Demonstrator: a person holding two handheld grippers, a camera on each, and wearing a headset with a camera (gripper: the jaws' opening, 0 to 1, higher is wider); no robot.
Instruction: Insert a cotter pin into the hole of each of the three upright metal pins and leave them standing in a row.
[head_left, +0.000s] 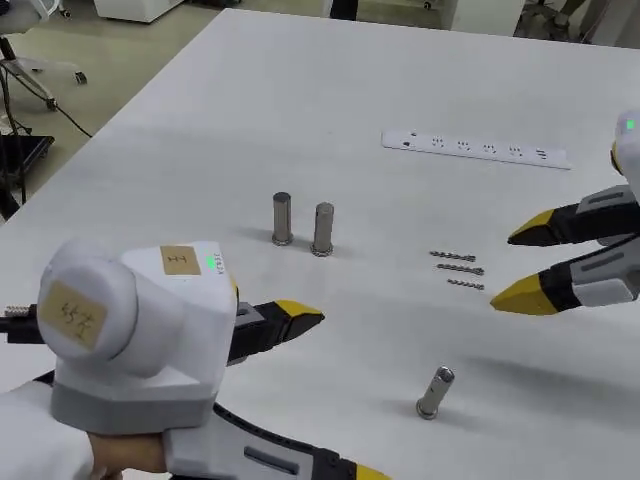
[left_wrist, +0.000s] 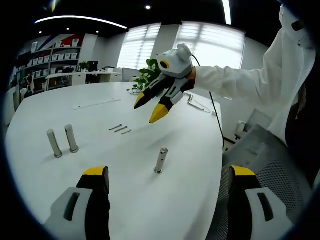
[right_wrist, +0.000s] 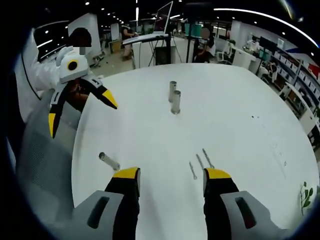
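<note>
K: Left gripper (left_wrist: 169, 172) sits closest to you, jaws wide, nothing in them, well apart from the cotter pins (head_left: 459, 270) on their near-left side.
R: Right gripper (head_left: 502, 268) hangs just right of the cotter pins, jaws also spread, empty. Looks like you're at the first pickup.
K: Agreed. Narrow the right jaws before you drop, take the cotter pin at the edge of the group so you don't nudge its neighbours, pinch one end so the other is free for the hole.
R: Steady the metal pin with the left while you thread, hole turned toward the right gripper.
K: Count: three cotter pins side by side, none inserted. Three metal pins: far-left metal pin (head_left: 282, 218) and second metal pin (head_left: 322, 228) stand upright, close together, left of the cotter pins; third metal pin (head_left: 434, 392) is on your side of the cotter pins, looks tilted, can't tell if it stands or lies.
R: Plus two grippers, one power strip (head_left: 475, 148) beyond the cotter pins.
</note>
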